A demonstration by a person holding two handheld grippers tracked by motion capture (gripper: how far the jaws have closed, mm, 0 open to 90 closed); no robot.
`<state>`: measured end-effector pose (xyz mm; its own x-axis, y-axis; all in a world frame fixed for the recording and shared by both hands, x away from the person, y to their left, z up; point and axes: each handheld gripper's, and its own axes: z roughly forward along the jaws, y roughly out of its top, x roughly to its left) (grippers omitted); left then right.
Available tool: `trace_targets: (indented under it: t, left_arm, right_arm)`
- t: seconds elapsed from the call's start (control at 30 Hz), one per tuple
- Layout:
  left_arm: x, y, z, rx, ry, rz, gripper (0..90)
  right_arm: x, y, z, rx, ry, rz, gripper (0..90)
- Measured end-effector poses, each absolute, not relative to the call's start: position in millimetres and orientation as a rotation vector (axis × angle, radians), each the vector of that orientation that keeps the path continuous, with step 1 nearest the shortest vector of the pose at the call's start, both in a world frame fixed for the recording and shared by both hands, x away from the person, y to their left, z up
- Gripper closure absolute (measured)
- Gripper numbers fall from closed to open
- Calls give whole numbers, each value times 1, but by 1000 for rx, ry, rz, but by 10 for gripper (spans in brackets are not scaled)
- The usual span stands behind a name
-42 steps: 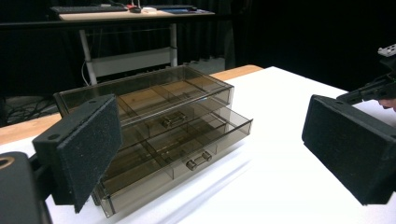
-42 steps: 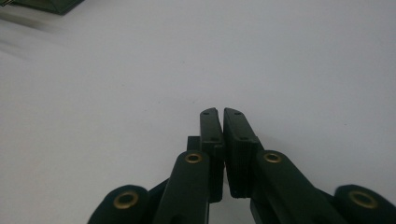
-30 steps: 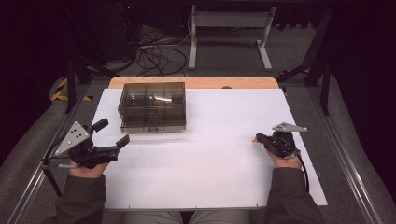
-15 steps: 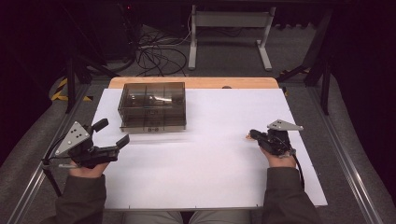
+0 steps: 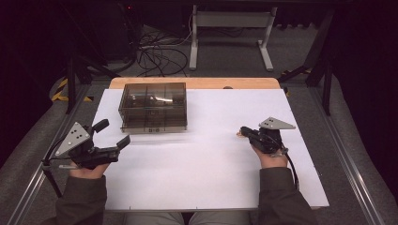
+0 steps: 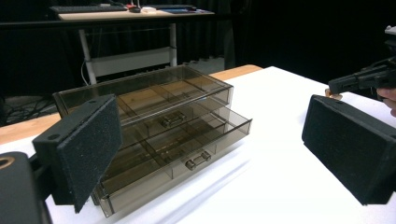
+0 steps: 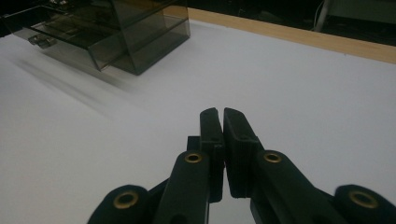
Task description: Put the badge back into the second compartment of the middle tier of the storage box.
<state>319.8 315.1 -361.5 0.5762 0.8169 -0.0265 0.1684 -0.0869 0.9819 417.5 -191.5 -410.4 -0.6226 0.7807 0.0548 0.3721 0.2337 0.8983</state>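
Landmark: smoked clear drawer box (image 5: 153, 107), standing toward the far left of the white table top (image 5: 211, 173), its two drawer fronts facing me.
Lower drawer (image 6: 187, 149): pulled out a little way from the box front; divided into compartments; I cannot tell what lies inside.
Upper drawer (image 6: 170, 109): nearly flush with the box, its small handle showing.
My left gripper (image 5: 110, 138): near the box's front left corner, just off it, touching nothing; jaws spread wide, both foam pads bare.
My right gripper (image 5: 245, 131): well apart from the box, off to its right, pointing back toward it; jaws pressed together. In the left gripper view a small brownish bit shows at its tip (image 6: 332, 94), too small for me to name, so I cannot say whether I hold anything.
Step in hand, as I judge it: working the lower drawer with my left gripper.
How to do it well: bring the left jaws level with the lower handle (image 6: 196, 160), one pad on either side; close squarely; move the drawer straight along its runners, not sideways. The box looks light, so it may slide; slow travel, or my right gripper steadying the box's right wall.
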Motion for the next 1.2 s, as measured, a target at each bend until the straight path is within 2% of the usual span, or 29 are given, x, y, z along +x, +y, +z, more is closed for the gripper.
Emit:
trace_targets:
  t: [0.43, 1.2]
  left_arm:
    - [318, 316, -360, 1590, 849, 668, 59]
    - [313, 328, -351, 1548, 848, 689, 59]
  right_arm:
    - [417, -158, -394, 962, 2106, 1442, 875]
    - [422, -100, -384, 832, 2180, 1450, 875]
